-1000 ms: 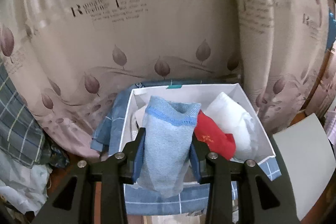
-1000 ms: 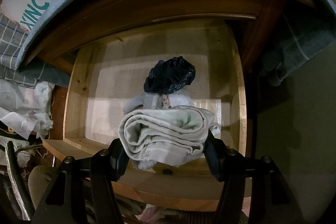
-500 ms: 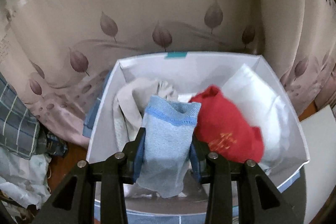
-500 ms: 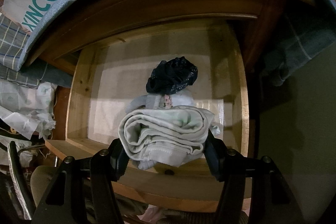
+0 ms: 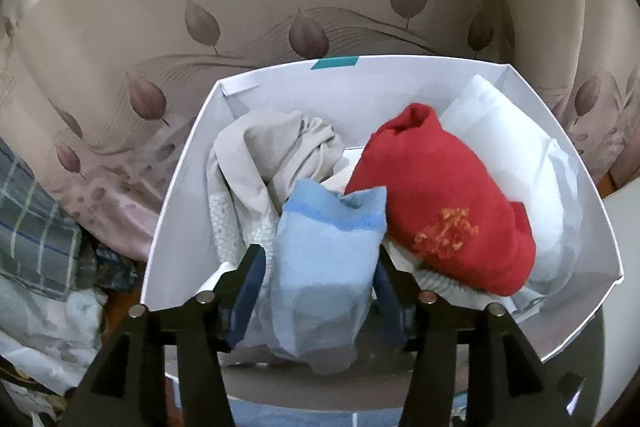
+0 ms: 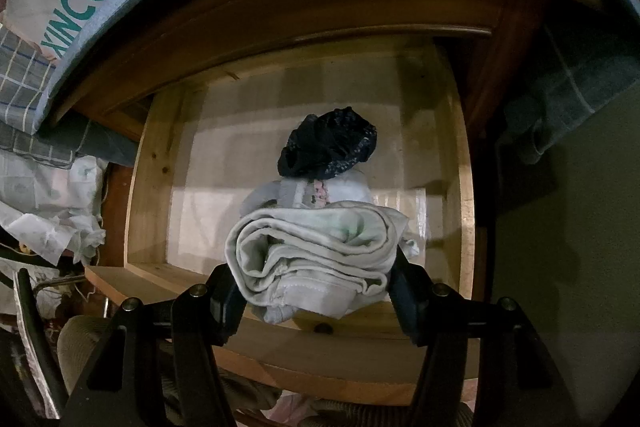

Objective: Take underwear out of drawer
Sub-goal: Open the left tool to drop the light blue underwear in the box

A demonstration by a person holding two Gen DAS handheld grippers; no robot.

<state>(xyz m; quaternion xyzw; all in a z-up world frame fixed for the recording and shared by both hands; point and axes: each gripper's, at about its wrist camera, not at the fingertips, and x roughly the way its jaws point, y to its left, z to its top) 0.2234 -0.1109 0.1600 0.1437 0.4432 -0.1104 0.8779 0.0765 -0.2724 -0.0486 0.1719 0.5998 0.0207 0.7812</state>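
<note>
**Left load closes in on the box while the right one waits**

The left gripper, pinching a folded light-blue knit garment, has dropped closer into the white cardboard box, beside the red garment: release looks imminent. The right gripper still clamps a rolled pale-cream underwear bundle above the open wooden drawer, where a dark navy piece remains.

Three garments, one drawer

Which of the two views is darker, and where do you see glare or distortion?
Right wrist view: dimmer, with glare on the pale liner of the wooden drawer. Left wrist view: evenly bright; fisheye bends the white cardboard box rim.
</note>
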